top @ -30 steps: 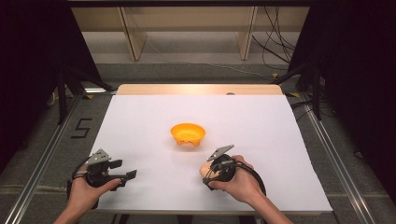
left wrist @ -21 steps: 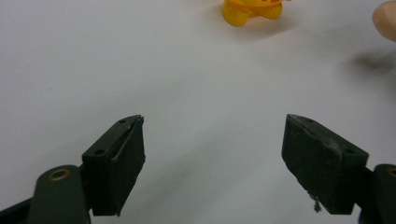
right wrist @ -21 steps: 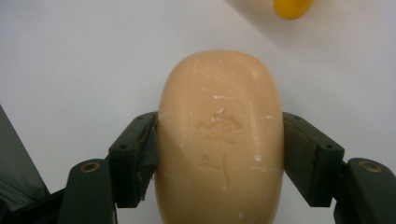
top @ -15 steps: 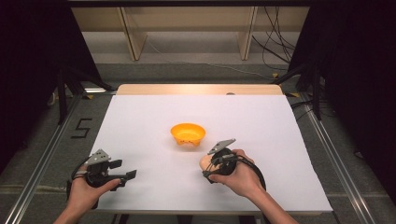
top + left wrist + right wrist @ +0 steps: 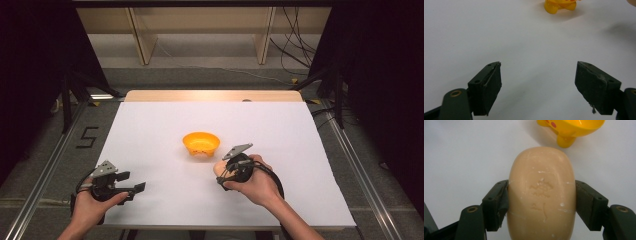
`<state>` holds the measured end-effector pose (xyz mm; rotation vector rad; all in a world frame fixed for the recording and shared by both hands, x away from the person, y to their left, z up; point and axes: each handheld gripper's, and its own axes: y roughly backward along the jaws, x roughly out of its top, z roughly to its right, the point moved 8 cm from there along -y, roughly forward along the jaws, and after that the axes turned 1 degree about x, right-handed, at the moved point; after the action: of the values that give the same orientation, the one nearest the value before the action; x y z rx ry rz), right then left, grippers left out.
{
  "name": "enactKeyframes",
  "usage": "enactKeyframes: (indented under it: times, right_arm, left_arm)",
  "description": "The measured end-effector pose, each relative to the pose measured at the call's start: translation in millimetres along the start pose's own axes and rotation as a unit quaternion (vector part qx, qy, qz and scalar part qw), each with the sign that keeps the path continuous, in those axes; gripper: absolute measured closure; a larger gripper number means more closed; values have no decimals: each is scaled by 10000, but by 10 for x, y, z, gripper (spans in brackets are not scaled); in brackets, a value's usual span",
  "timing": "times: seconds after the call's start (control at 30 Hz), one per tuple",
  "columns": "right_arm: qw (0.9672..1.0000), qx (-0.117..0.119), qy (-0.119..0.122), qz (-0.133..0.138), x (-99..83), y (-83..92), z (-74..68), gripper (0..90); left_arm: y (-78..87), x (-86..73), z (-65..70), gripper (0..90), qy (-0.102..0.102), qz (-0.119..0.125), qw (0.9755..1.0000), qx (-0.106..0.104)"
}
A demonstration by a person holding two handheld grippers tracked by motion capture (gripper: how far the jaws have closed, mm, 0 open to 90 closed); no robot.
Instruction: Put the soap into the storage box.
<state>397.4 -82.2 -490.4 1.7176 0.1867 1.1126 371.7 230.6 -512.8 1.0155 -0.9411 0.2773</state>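
Observation:
A tan oval bar of soap is clamped between the jaws of my right gripper, which is shut on it and held just above the white sheet. The soap peeks out at the gripper's left side, a little below and right of a small orange footed bowl. That bowl lies just ahead of the soap, and its feet show far off in the left gripper view. My left gripper rests near the front left of the sheet, open, with nothing between its jaws.
A white sheet covers the table, with a strip of bare wood along the far edge. Metal rails run down both sides, and shelving and cables stand beyond the table.
My right gripper has carried the soap forward and slightly up, closer to the orange bowl. The left gripper has stayed where it was.

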Motion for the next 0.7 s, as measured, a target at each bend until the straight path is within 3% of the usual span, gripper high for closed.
enactKeyframes:
  times: [0.2, 0.3, 0.37, 0.7]
  right_arm:
    - [10000, -38, 7, 11, 29, -4, 32, 333]
    - [9999, -40, 155, 63, 56, -9, 59, 333]
    - [10000, -68, -12, 39, 64, 0, 52, 333]
    - [9998, -80, 94, 124, 128, 4, 95, 333]
  left_arm:
    - [3, -3, -2, 209, 5, 8, 10000, 4]
    - [4, -4, -4, 209, 11, 14, 10000, 4]
    - [7, -2, -4, 209, 11, 30, 10000, 11]
    - [16, 6, -9, 204, 3, 67, 10000, 29]
